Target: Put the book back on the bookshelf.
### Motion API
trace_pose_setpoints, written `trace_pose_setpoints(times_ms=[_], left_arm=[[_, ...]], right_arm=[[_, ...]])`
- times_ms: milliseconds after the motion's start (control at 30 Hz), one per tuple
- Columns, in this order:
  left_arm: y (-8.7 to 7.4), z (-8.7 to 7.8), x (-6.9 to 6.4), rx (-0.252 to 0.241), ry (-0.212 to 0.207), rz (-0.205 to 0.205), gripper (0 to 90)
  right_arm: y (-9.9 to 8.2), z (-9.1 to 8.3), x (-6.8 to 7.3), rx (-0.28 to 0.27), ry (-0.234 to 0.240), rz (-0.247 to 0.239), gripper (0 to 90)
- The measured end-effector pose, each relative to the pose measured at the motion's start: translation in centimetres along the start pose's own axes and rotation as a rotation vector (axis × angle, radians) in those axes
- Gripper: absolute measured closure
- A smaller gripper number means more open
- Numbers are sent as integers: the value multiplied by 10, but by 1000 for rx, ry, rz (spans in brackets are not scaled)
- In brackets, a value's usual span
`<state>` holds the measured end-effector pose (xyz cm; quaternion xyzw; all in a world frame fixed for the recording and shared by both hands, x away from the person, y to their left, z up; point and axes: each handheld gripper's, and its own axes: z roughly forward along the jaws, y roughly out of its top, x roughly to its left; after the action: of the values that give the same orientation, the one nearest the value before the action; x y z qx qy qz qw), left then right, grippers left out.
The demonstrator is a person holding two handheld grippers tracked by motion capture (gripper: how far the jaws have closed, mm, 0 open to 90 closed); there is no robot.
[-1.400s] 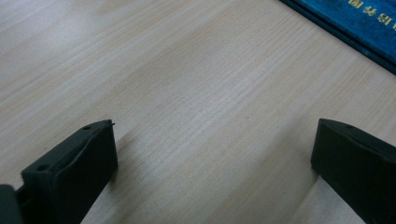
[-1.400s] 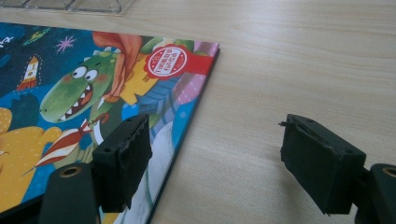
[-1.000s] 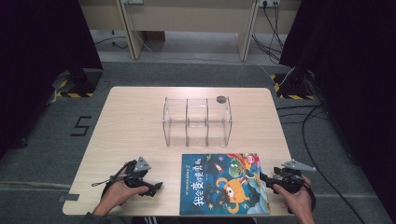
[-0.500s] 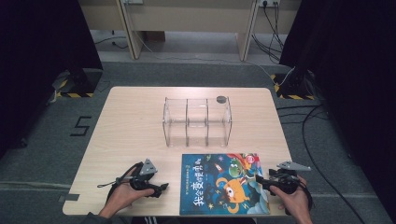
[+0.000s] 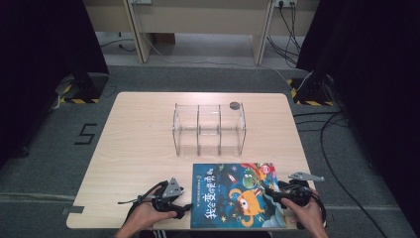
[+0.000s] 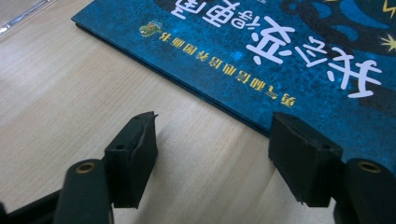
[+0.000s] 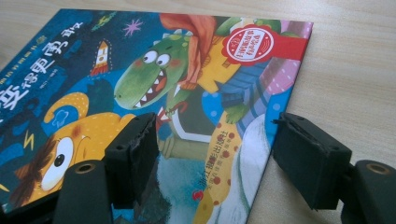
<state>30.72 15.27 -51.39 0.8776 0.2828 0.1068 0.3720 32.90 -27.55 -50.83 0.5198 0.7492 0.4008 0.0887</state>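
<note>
Left tool [image 5: 184,209]: jaws apart, just been closing, nothing between them; it has shifted toward the book's [image 5: 237,193] left edge. Right tool [image 5: 270,194]: jaws apart, astride the book's right edge, position unchanged. The book lies flat at the table's [image 5: 143,144] near edge.

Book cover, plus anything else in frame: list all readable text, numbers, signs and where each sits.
"我会变得更勇敢": large white title on the picture book cover, best read in the left gripper view.
Small yellow line under the title: too blurred to read.
Red round seal at the cover's corner: white characters, too small.
Publisher line near the cover's edge: too blurred.
"5": dark mark on the floor left of the table.
</note>
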Motion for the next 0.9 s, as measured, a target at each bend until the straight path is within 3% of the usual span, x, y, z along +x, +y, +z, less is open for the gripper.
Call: trace_pose_setpoints(times_ms=[67, 100, 133, 233, 333, 500, 567, 600, 700, 800, 867, 900], left_arm=[[0, 0, -1, -5, -1, 4, 369], [0, 0, -1, -6, -2, 5, 369], [0, 0, -1, -4, -5, 9, 390], [0, 0, -1, -7, -9, 10, 402], [0, 0, -1, -8, -13, 10, 409], [-1, 0, -1, -16, -20, 8, 427], [-1, 0, -1, -16, -20, 8, 427], [-1, -1, -1, -20, -26, -3, 427], [-1, -1, 1, -18, -35, -7, 433], [-2, -2, 1, -22, -39, -16, 433], [-2, -2, 1, -19, -40, -16, 433], [-2, -2, 1, -19, -40, -16, 433]], right_arm=[[-1, -1, -2, -18, 22, 74, 308], [-1, -1, -2, -18, 22, 74, 308], [-2, -2, -6, -40, 45, 137, 322], [-3, -2, -7, -55, 56, 175, 322], [-3, -2, -7, -61, 49, 184, 321], [-6, -3, -11, -92, 86, 286, 331], [-6, -3, -12, -96, 98, 298, 336], [-8, -5, -13, -100, 113, 359, 349], [-10, -4, -15, -113, 139, 382, 376], [-14, 0, -15, -101, 230, 429, 457], [-12, -1, -14, -84, 194, 364, 509], [-11, -2, -14, -85, 198, 349, 517]])
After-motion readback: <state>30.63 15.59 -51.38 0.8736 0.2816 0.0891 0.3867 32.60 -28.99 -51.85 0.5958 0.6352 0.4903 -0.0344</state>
